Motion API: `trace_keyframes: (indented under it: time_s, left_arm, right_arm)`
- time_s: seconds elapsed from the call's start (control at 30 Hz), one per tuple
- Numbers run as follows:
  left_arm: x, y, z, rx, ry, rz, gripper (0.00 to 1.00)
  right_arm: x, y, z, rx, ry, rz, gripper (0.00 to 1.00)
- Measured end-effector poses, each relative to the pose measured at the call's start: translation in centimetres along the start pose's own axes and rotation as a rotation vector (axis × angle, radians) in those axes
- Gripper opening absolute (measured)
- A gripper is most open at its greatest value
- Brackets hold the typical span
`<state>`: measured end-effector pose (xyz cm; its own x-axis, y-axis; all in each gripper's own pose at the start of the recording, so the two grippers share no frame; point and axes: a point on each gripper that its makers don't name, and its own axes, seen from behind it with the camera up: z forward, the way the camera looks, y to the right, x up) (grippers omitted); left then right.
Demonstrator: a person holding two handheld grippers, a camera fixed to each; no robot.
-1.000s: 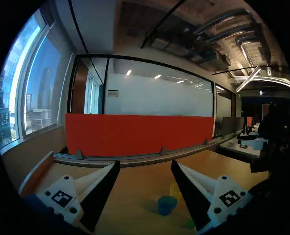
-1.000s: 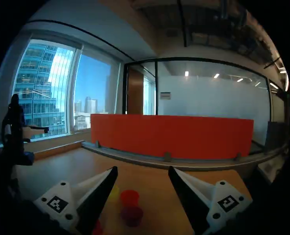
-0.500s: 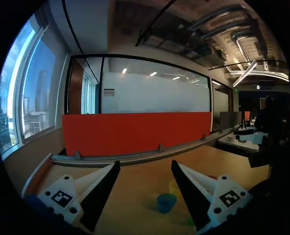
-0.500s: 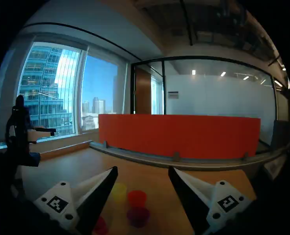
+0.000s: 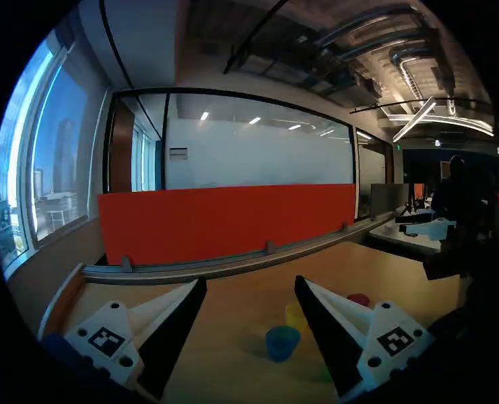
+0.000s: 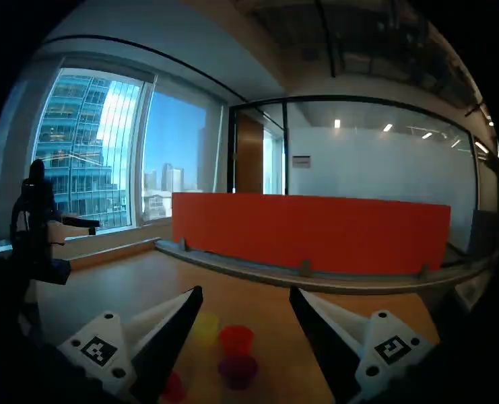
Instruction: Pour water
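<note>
In the left gripper view, my left gripper (image 5: 249,286) is open above a wooden table (image 5: 236,310). Between and below its fingers stand a blue cup (image 5: 281,342) and a yellow cup (image 5: 295,315), with a red cup (image 5: 359,299) and a green one (image 5: 324,372) peeking past the right finger. In the right gripper view, my right gripper (image 6: 245,293) is open too. Below it stand a yellow cup (image 6: 205,327), a red cup (image 6: 236,339), a purple cup (image 6: 238,371) and a dark red cup (image 6: 174,388). Nothing is held by either gripper.
An orange divider panel (image 6: 310,229) on a metal rail (image 5: 222,266) bounds the table's far edge. Large windows (image 6: 87,161) fill the left wall. The other gripper and a hand (image 6: 37,236) show at the left of the right gripper view. A dark person (image 5: 461,209) stands far right.
Both cameras have tilted down slightly and shifted, so the cups sit a little higher in view. The red cup has come into sight past the left gripper's right finger. Both grippers stay open.
</note>
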<state>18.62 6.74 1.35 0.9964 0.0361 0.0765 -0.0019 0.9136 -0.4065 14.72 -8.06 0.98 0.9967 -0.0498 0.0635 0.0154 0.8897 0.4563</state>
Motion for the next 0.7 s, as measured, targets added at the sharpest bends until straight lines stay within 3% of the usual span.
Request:
trace_keyframes:
  time_s: [0.7]
  left_arm:
    - [-0.48, 0.21, 0.14, -0.009, -0.012, 0.012, 0.97]
  right_arm:
    - [-0.16, -0.85, 0.44, 0.024, -0.014, -0.018, 1.0]
